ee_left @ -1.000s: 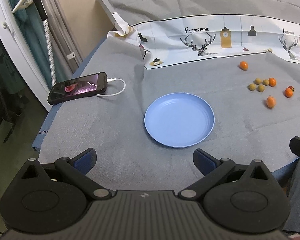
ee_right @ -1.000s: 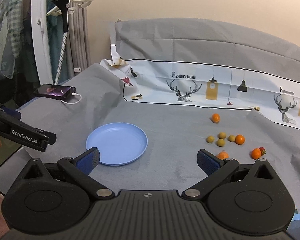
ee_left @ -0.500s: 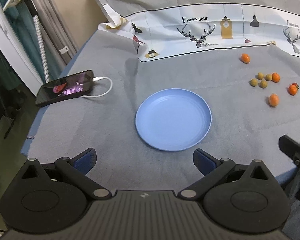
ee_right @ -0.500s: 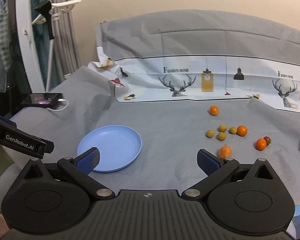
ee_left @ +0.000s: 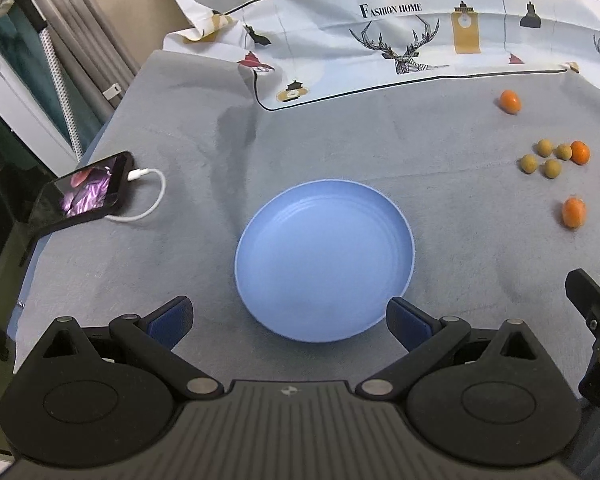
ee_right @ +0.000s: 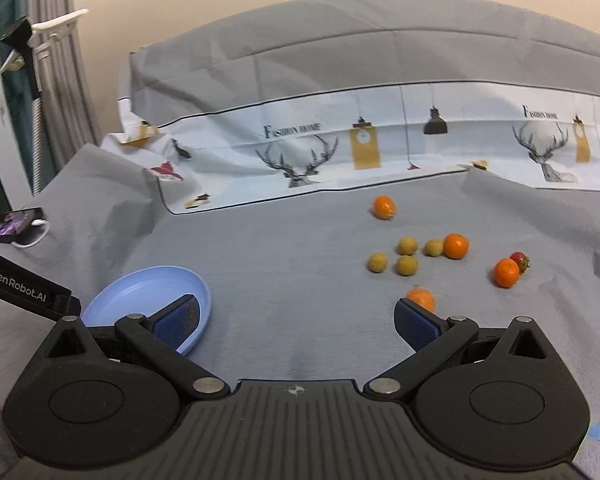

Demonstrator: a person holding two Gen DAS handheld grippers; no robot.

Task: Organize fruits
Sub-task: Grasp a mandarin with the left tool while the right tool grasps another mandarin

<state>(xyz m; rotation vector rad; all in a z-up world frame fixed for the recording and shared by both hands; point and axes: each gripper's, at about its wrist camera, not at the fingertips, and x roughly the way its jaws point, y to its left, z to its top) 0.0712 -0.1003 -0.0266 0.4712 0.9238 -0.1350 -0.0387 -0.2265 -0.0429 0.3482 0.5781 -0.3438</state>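
While both grippers, left point(ee_left: 288, 316) and right point(ee_right: 296, 318), are spread and empty, the approach step applies: fruits point(ee_right: 420, 258) lie scattered right of the bare plate point(ee_left: 324, 260), so the right gripper should close on the nearest orange point(ee_right: 420, 299).

Colours and patterns on the grey-covered table

A plain light-blue plate point(ee_left: 325, 260) is seen on grey cloth point(ee_left: 380, 148); the fruits are coloured orange point(ee_right: 456, 245), olive-yellow point(ee_right: 407, 265) and red point(ee_right: 520, 260). A white sheet point(ee_right: 340, 152) is printed with black deer heads, lamps and mustard panels. The black tongs point(ee_right: 296, 320) are padded in blue.
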